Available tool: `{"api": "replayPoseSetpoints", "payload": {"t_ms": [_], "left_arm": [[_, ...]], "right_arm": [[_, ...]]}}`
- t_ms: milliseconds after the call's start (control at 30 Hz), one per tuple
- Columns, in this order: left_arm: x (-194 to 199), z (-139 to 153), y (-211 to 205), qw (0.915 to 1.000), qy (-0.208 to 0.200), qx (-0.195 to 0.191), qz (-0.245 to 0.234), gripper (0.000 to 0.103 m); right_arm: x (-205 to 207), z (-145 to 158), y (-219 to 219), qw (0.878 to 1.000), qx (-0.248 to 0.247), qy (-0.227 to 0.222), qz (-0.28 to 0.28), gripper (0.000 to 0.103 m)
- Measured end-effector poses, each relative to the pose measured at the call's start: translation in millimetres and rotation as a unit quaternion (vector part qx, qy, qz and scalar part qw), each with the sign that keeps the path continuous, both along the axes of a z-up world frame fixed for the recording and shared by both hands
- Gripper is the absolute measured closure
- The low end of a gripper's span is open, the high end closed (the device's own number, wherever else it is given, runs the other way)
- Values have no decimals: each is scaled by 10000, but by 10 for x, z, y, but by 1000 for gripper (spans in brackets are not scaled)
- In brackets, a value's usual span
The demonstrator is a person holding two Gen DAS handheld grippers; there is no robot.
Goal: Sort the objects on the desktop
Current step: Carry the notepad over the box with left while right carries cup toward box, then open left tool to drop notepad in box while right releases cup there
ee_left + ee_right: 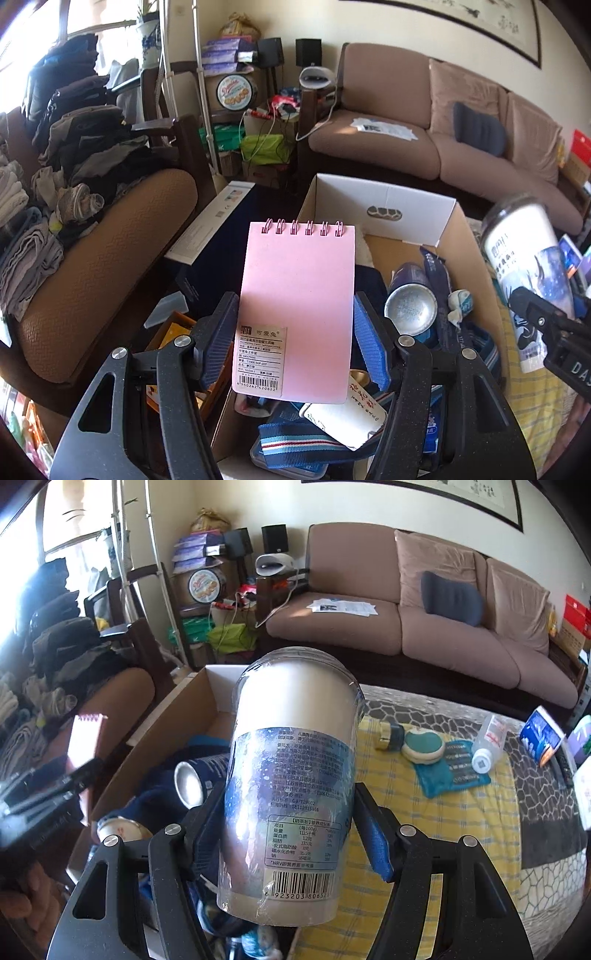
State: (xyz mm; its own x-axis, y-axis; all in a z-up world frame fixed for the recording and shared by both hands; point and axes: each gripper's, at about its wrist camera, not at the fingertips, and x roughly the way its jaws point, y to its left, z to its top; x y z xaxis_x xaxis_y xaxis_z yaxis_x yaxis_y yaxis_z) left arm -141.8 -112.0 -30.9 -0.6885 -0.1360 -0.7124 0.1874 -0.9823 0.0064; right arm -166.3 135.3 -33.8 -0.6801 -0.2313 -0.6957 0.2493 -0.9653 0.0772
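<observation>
**Both hands loaded, over the box**

My left gripper (295, 332) pinches a pink notepad (297, 306) by its long edges, spiral end pointing away, the pads pressed on both sides. It hangs above the near-left part of the cardboard box (384, 206), which already holds a can (410, 306), a striped strap and other odds and ends.

My right gripper (288, 830) is clamped on a milk-tea cup (291, 775), lid end away from me, the cup tilted over the box's right wall (177, 716), between box and yellow checked cloth (424, 830).

Step in hand, as I judge it: carrying both items to the box for dropping.

Next move calls for lowering each over a free patch, then spreading the fingers. The cup may roll onto the can. More things wait on the cloth: a small bottle (487, 746), a round case (423, 746).
</observation>
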Motion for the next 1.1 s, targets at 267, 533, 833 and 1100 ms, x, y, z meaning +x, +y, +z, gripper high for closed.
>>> {"api": "replayPoseSetpoints", "payload": {"t_ms": [267, 533, 833, 1100], "left_arm": [[-74, -175, -8, 9992, -374, 146, 8, 44], [-50, -152, 15, 9987, -428, 254, -67, 44], [-8, -100, 111, 9985, -419, 296, -192, 23], [-28, -94, 5, 9962, -498, 669, -235, 21]], "right_arm": [[-171, -139, -109, 9989, -237, -394, 122, 35], [-150, -213, -154, 9985, -47, -531, 138, 35], [-41, 45, -231, 9993, 54, -181, 333, 22], [-63, 216, -87, 9926, 43, -694, 995, 30]]}}
